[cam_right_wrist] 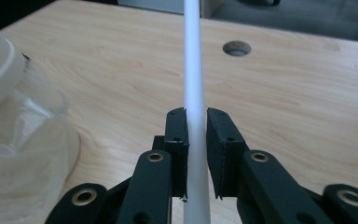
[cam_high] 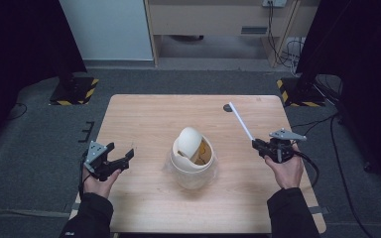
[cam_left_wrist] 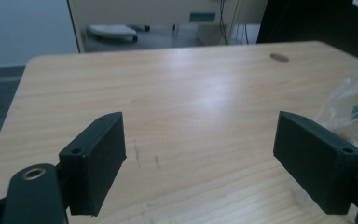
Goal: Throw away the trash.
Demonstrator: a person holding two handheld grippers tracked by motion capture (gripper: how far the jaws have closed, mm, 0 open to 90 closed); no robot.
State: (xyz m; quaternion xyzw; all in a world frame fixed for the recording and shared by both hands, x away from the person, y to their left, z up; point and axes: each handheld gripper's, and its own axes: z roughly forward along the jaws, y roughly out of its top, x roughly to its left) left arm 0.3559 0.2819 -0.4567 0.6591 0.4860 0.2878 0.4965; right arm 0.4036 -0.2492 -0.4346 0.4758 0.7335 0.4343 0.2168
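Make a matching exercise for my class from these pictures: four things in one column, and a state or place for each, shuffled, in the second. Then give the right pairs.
Column one
1. left gripper
2. right gripper
3. white straw
4. white cup

Column two
A. stands in the middle of the table, wrapped in a clear plastic bag
B. jaws wide apart, nothing between them
C. clamped between two jaws, pointing towards the far edge
D. jaws closed on a thin rod

Pairs: 1-B, 2-D, 3-C, 4-A
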